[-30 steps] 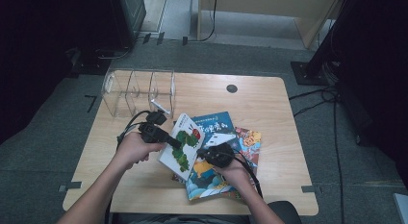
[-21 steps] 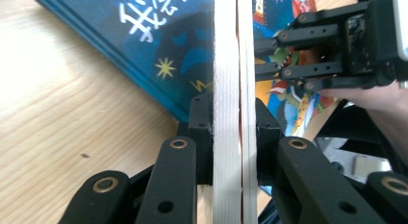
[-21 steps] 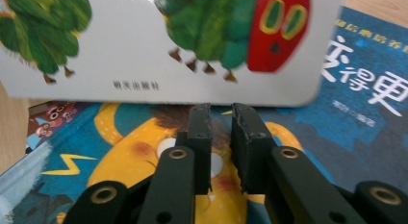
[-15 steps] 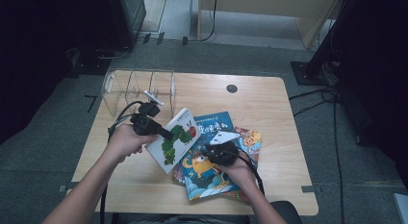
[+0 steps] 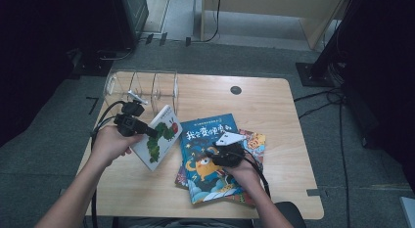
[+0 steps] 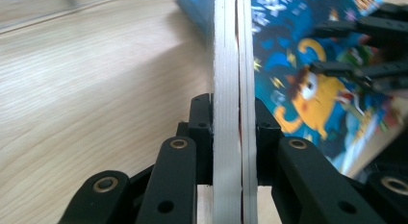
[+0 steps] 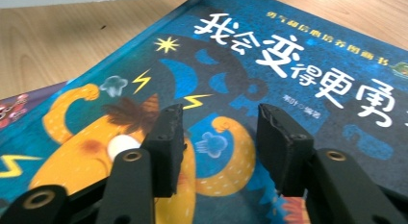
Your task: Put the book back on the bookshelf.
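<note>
Far left on the wooden table [image 5: 274,105], a clear acrylic rack [image 5: 142,88] stands near the back edge. Just in front of it, the left gripper [image 5: 147,131] has its jaws clamped on the white caterpillar book [image 5: 159,137], lifted and tilted off the tabletop; in the left gripper view the 2 pads pinch the book's edge [image 6: 228,89] from either side. Moving right, the blue book [image 5: 208,154] lies flat near the table's middle, on top of 2 other books, a colourful one [image 5: 254,140] peeking out at its right edge. Over the blue cover sits the right gripper [image 5: 221,152], its jaws just opening, spread apart with nothing between them, only the orange cartoon creature [image 7: 211,156] below.
</note>
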